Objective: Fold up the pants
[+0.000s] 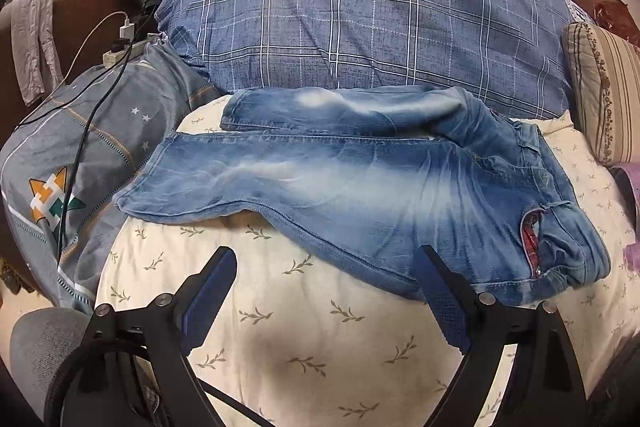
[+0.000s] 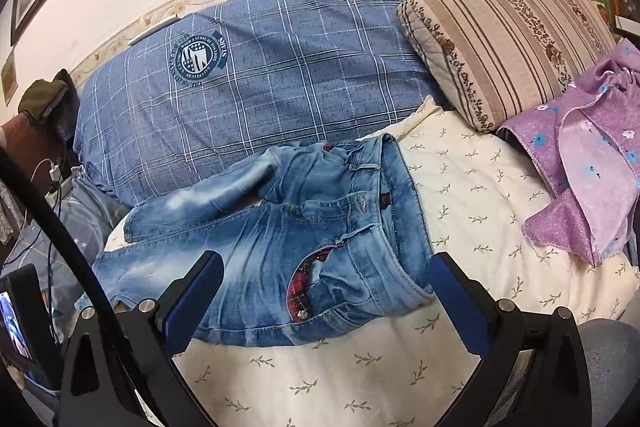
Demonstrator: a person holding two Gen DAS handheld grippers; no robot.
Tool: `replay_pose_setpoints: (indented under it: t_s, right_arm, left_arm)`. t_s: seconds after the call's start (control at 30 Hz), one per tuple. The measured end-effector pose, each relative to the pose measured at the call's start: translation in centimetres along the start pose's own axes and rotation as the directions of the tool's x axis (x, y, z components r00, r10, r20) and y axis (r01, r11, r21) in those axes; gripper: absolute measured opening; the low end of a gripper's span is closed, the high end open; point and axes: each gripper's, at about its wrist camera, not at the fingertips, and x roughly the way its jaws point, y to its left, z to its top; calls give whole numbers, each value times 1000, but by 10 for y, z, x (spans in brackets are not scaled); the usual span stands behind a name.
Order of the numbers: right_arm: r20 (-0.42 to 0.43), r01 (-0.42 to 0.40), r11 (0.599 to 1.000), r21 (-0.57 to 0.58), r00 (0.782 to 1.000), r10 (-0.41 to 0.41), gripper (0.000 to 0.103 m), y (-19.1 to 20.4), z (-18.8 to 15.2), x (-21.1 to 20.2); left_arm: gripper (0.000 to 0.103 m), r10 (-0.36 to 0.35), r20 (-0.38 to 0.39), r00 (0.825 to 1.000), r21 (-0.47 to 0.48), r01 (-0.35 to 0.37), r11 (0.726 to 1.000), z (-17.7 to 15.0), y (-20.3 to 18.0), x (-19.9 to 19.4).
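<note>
Faded blue jeans [image 1: 360, 183] lie spread on a cream leaf-print bedspread [image 1: 280, 327], legs pointing left, waistband at the right, the two legs slightly apart. A red plaid lining shows at a front pocket [image 2: 304, 287]. My left gripper [image 1: 326, 259] hovers open just in front of the jeans' lower edge, its right finger near the hip. In the right wrist view the jeans [image 2: 280, 239] lie across the bedspread [image 2: 480, 195], and my right gripper [image 2: 326, 263] stands open over the waist and pocket area, holding nothing.
A large blue plaid quilt [image 1: 360, 23] is piled behind the jeans. A grey pillow [image 1: 92, 155] with cables and a power strip [image 1: 120, 53] lies left. A striped pillow [image 2: 508, 47] and purple flowered cloth [image 2: 588, 163] sit right. A small screen [image 2: 16, 315] shows at far left.
</note>
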Motion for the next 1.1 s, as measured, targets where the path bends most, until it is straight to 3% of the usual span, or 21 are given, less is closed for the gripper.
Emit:
replay_pose_setpoints:
  t_s: [1.1]
  right_arm:
    - [-11,13,1000,12,1000,-13,102,-3,-2,3]
  left_arm:
    - [91,-2,12,1000,25,2,1000,-6,-2,-1]
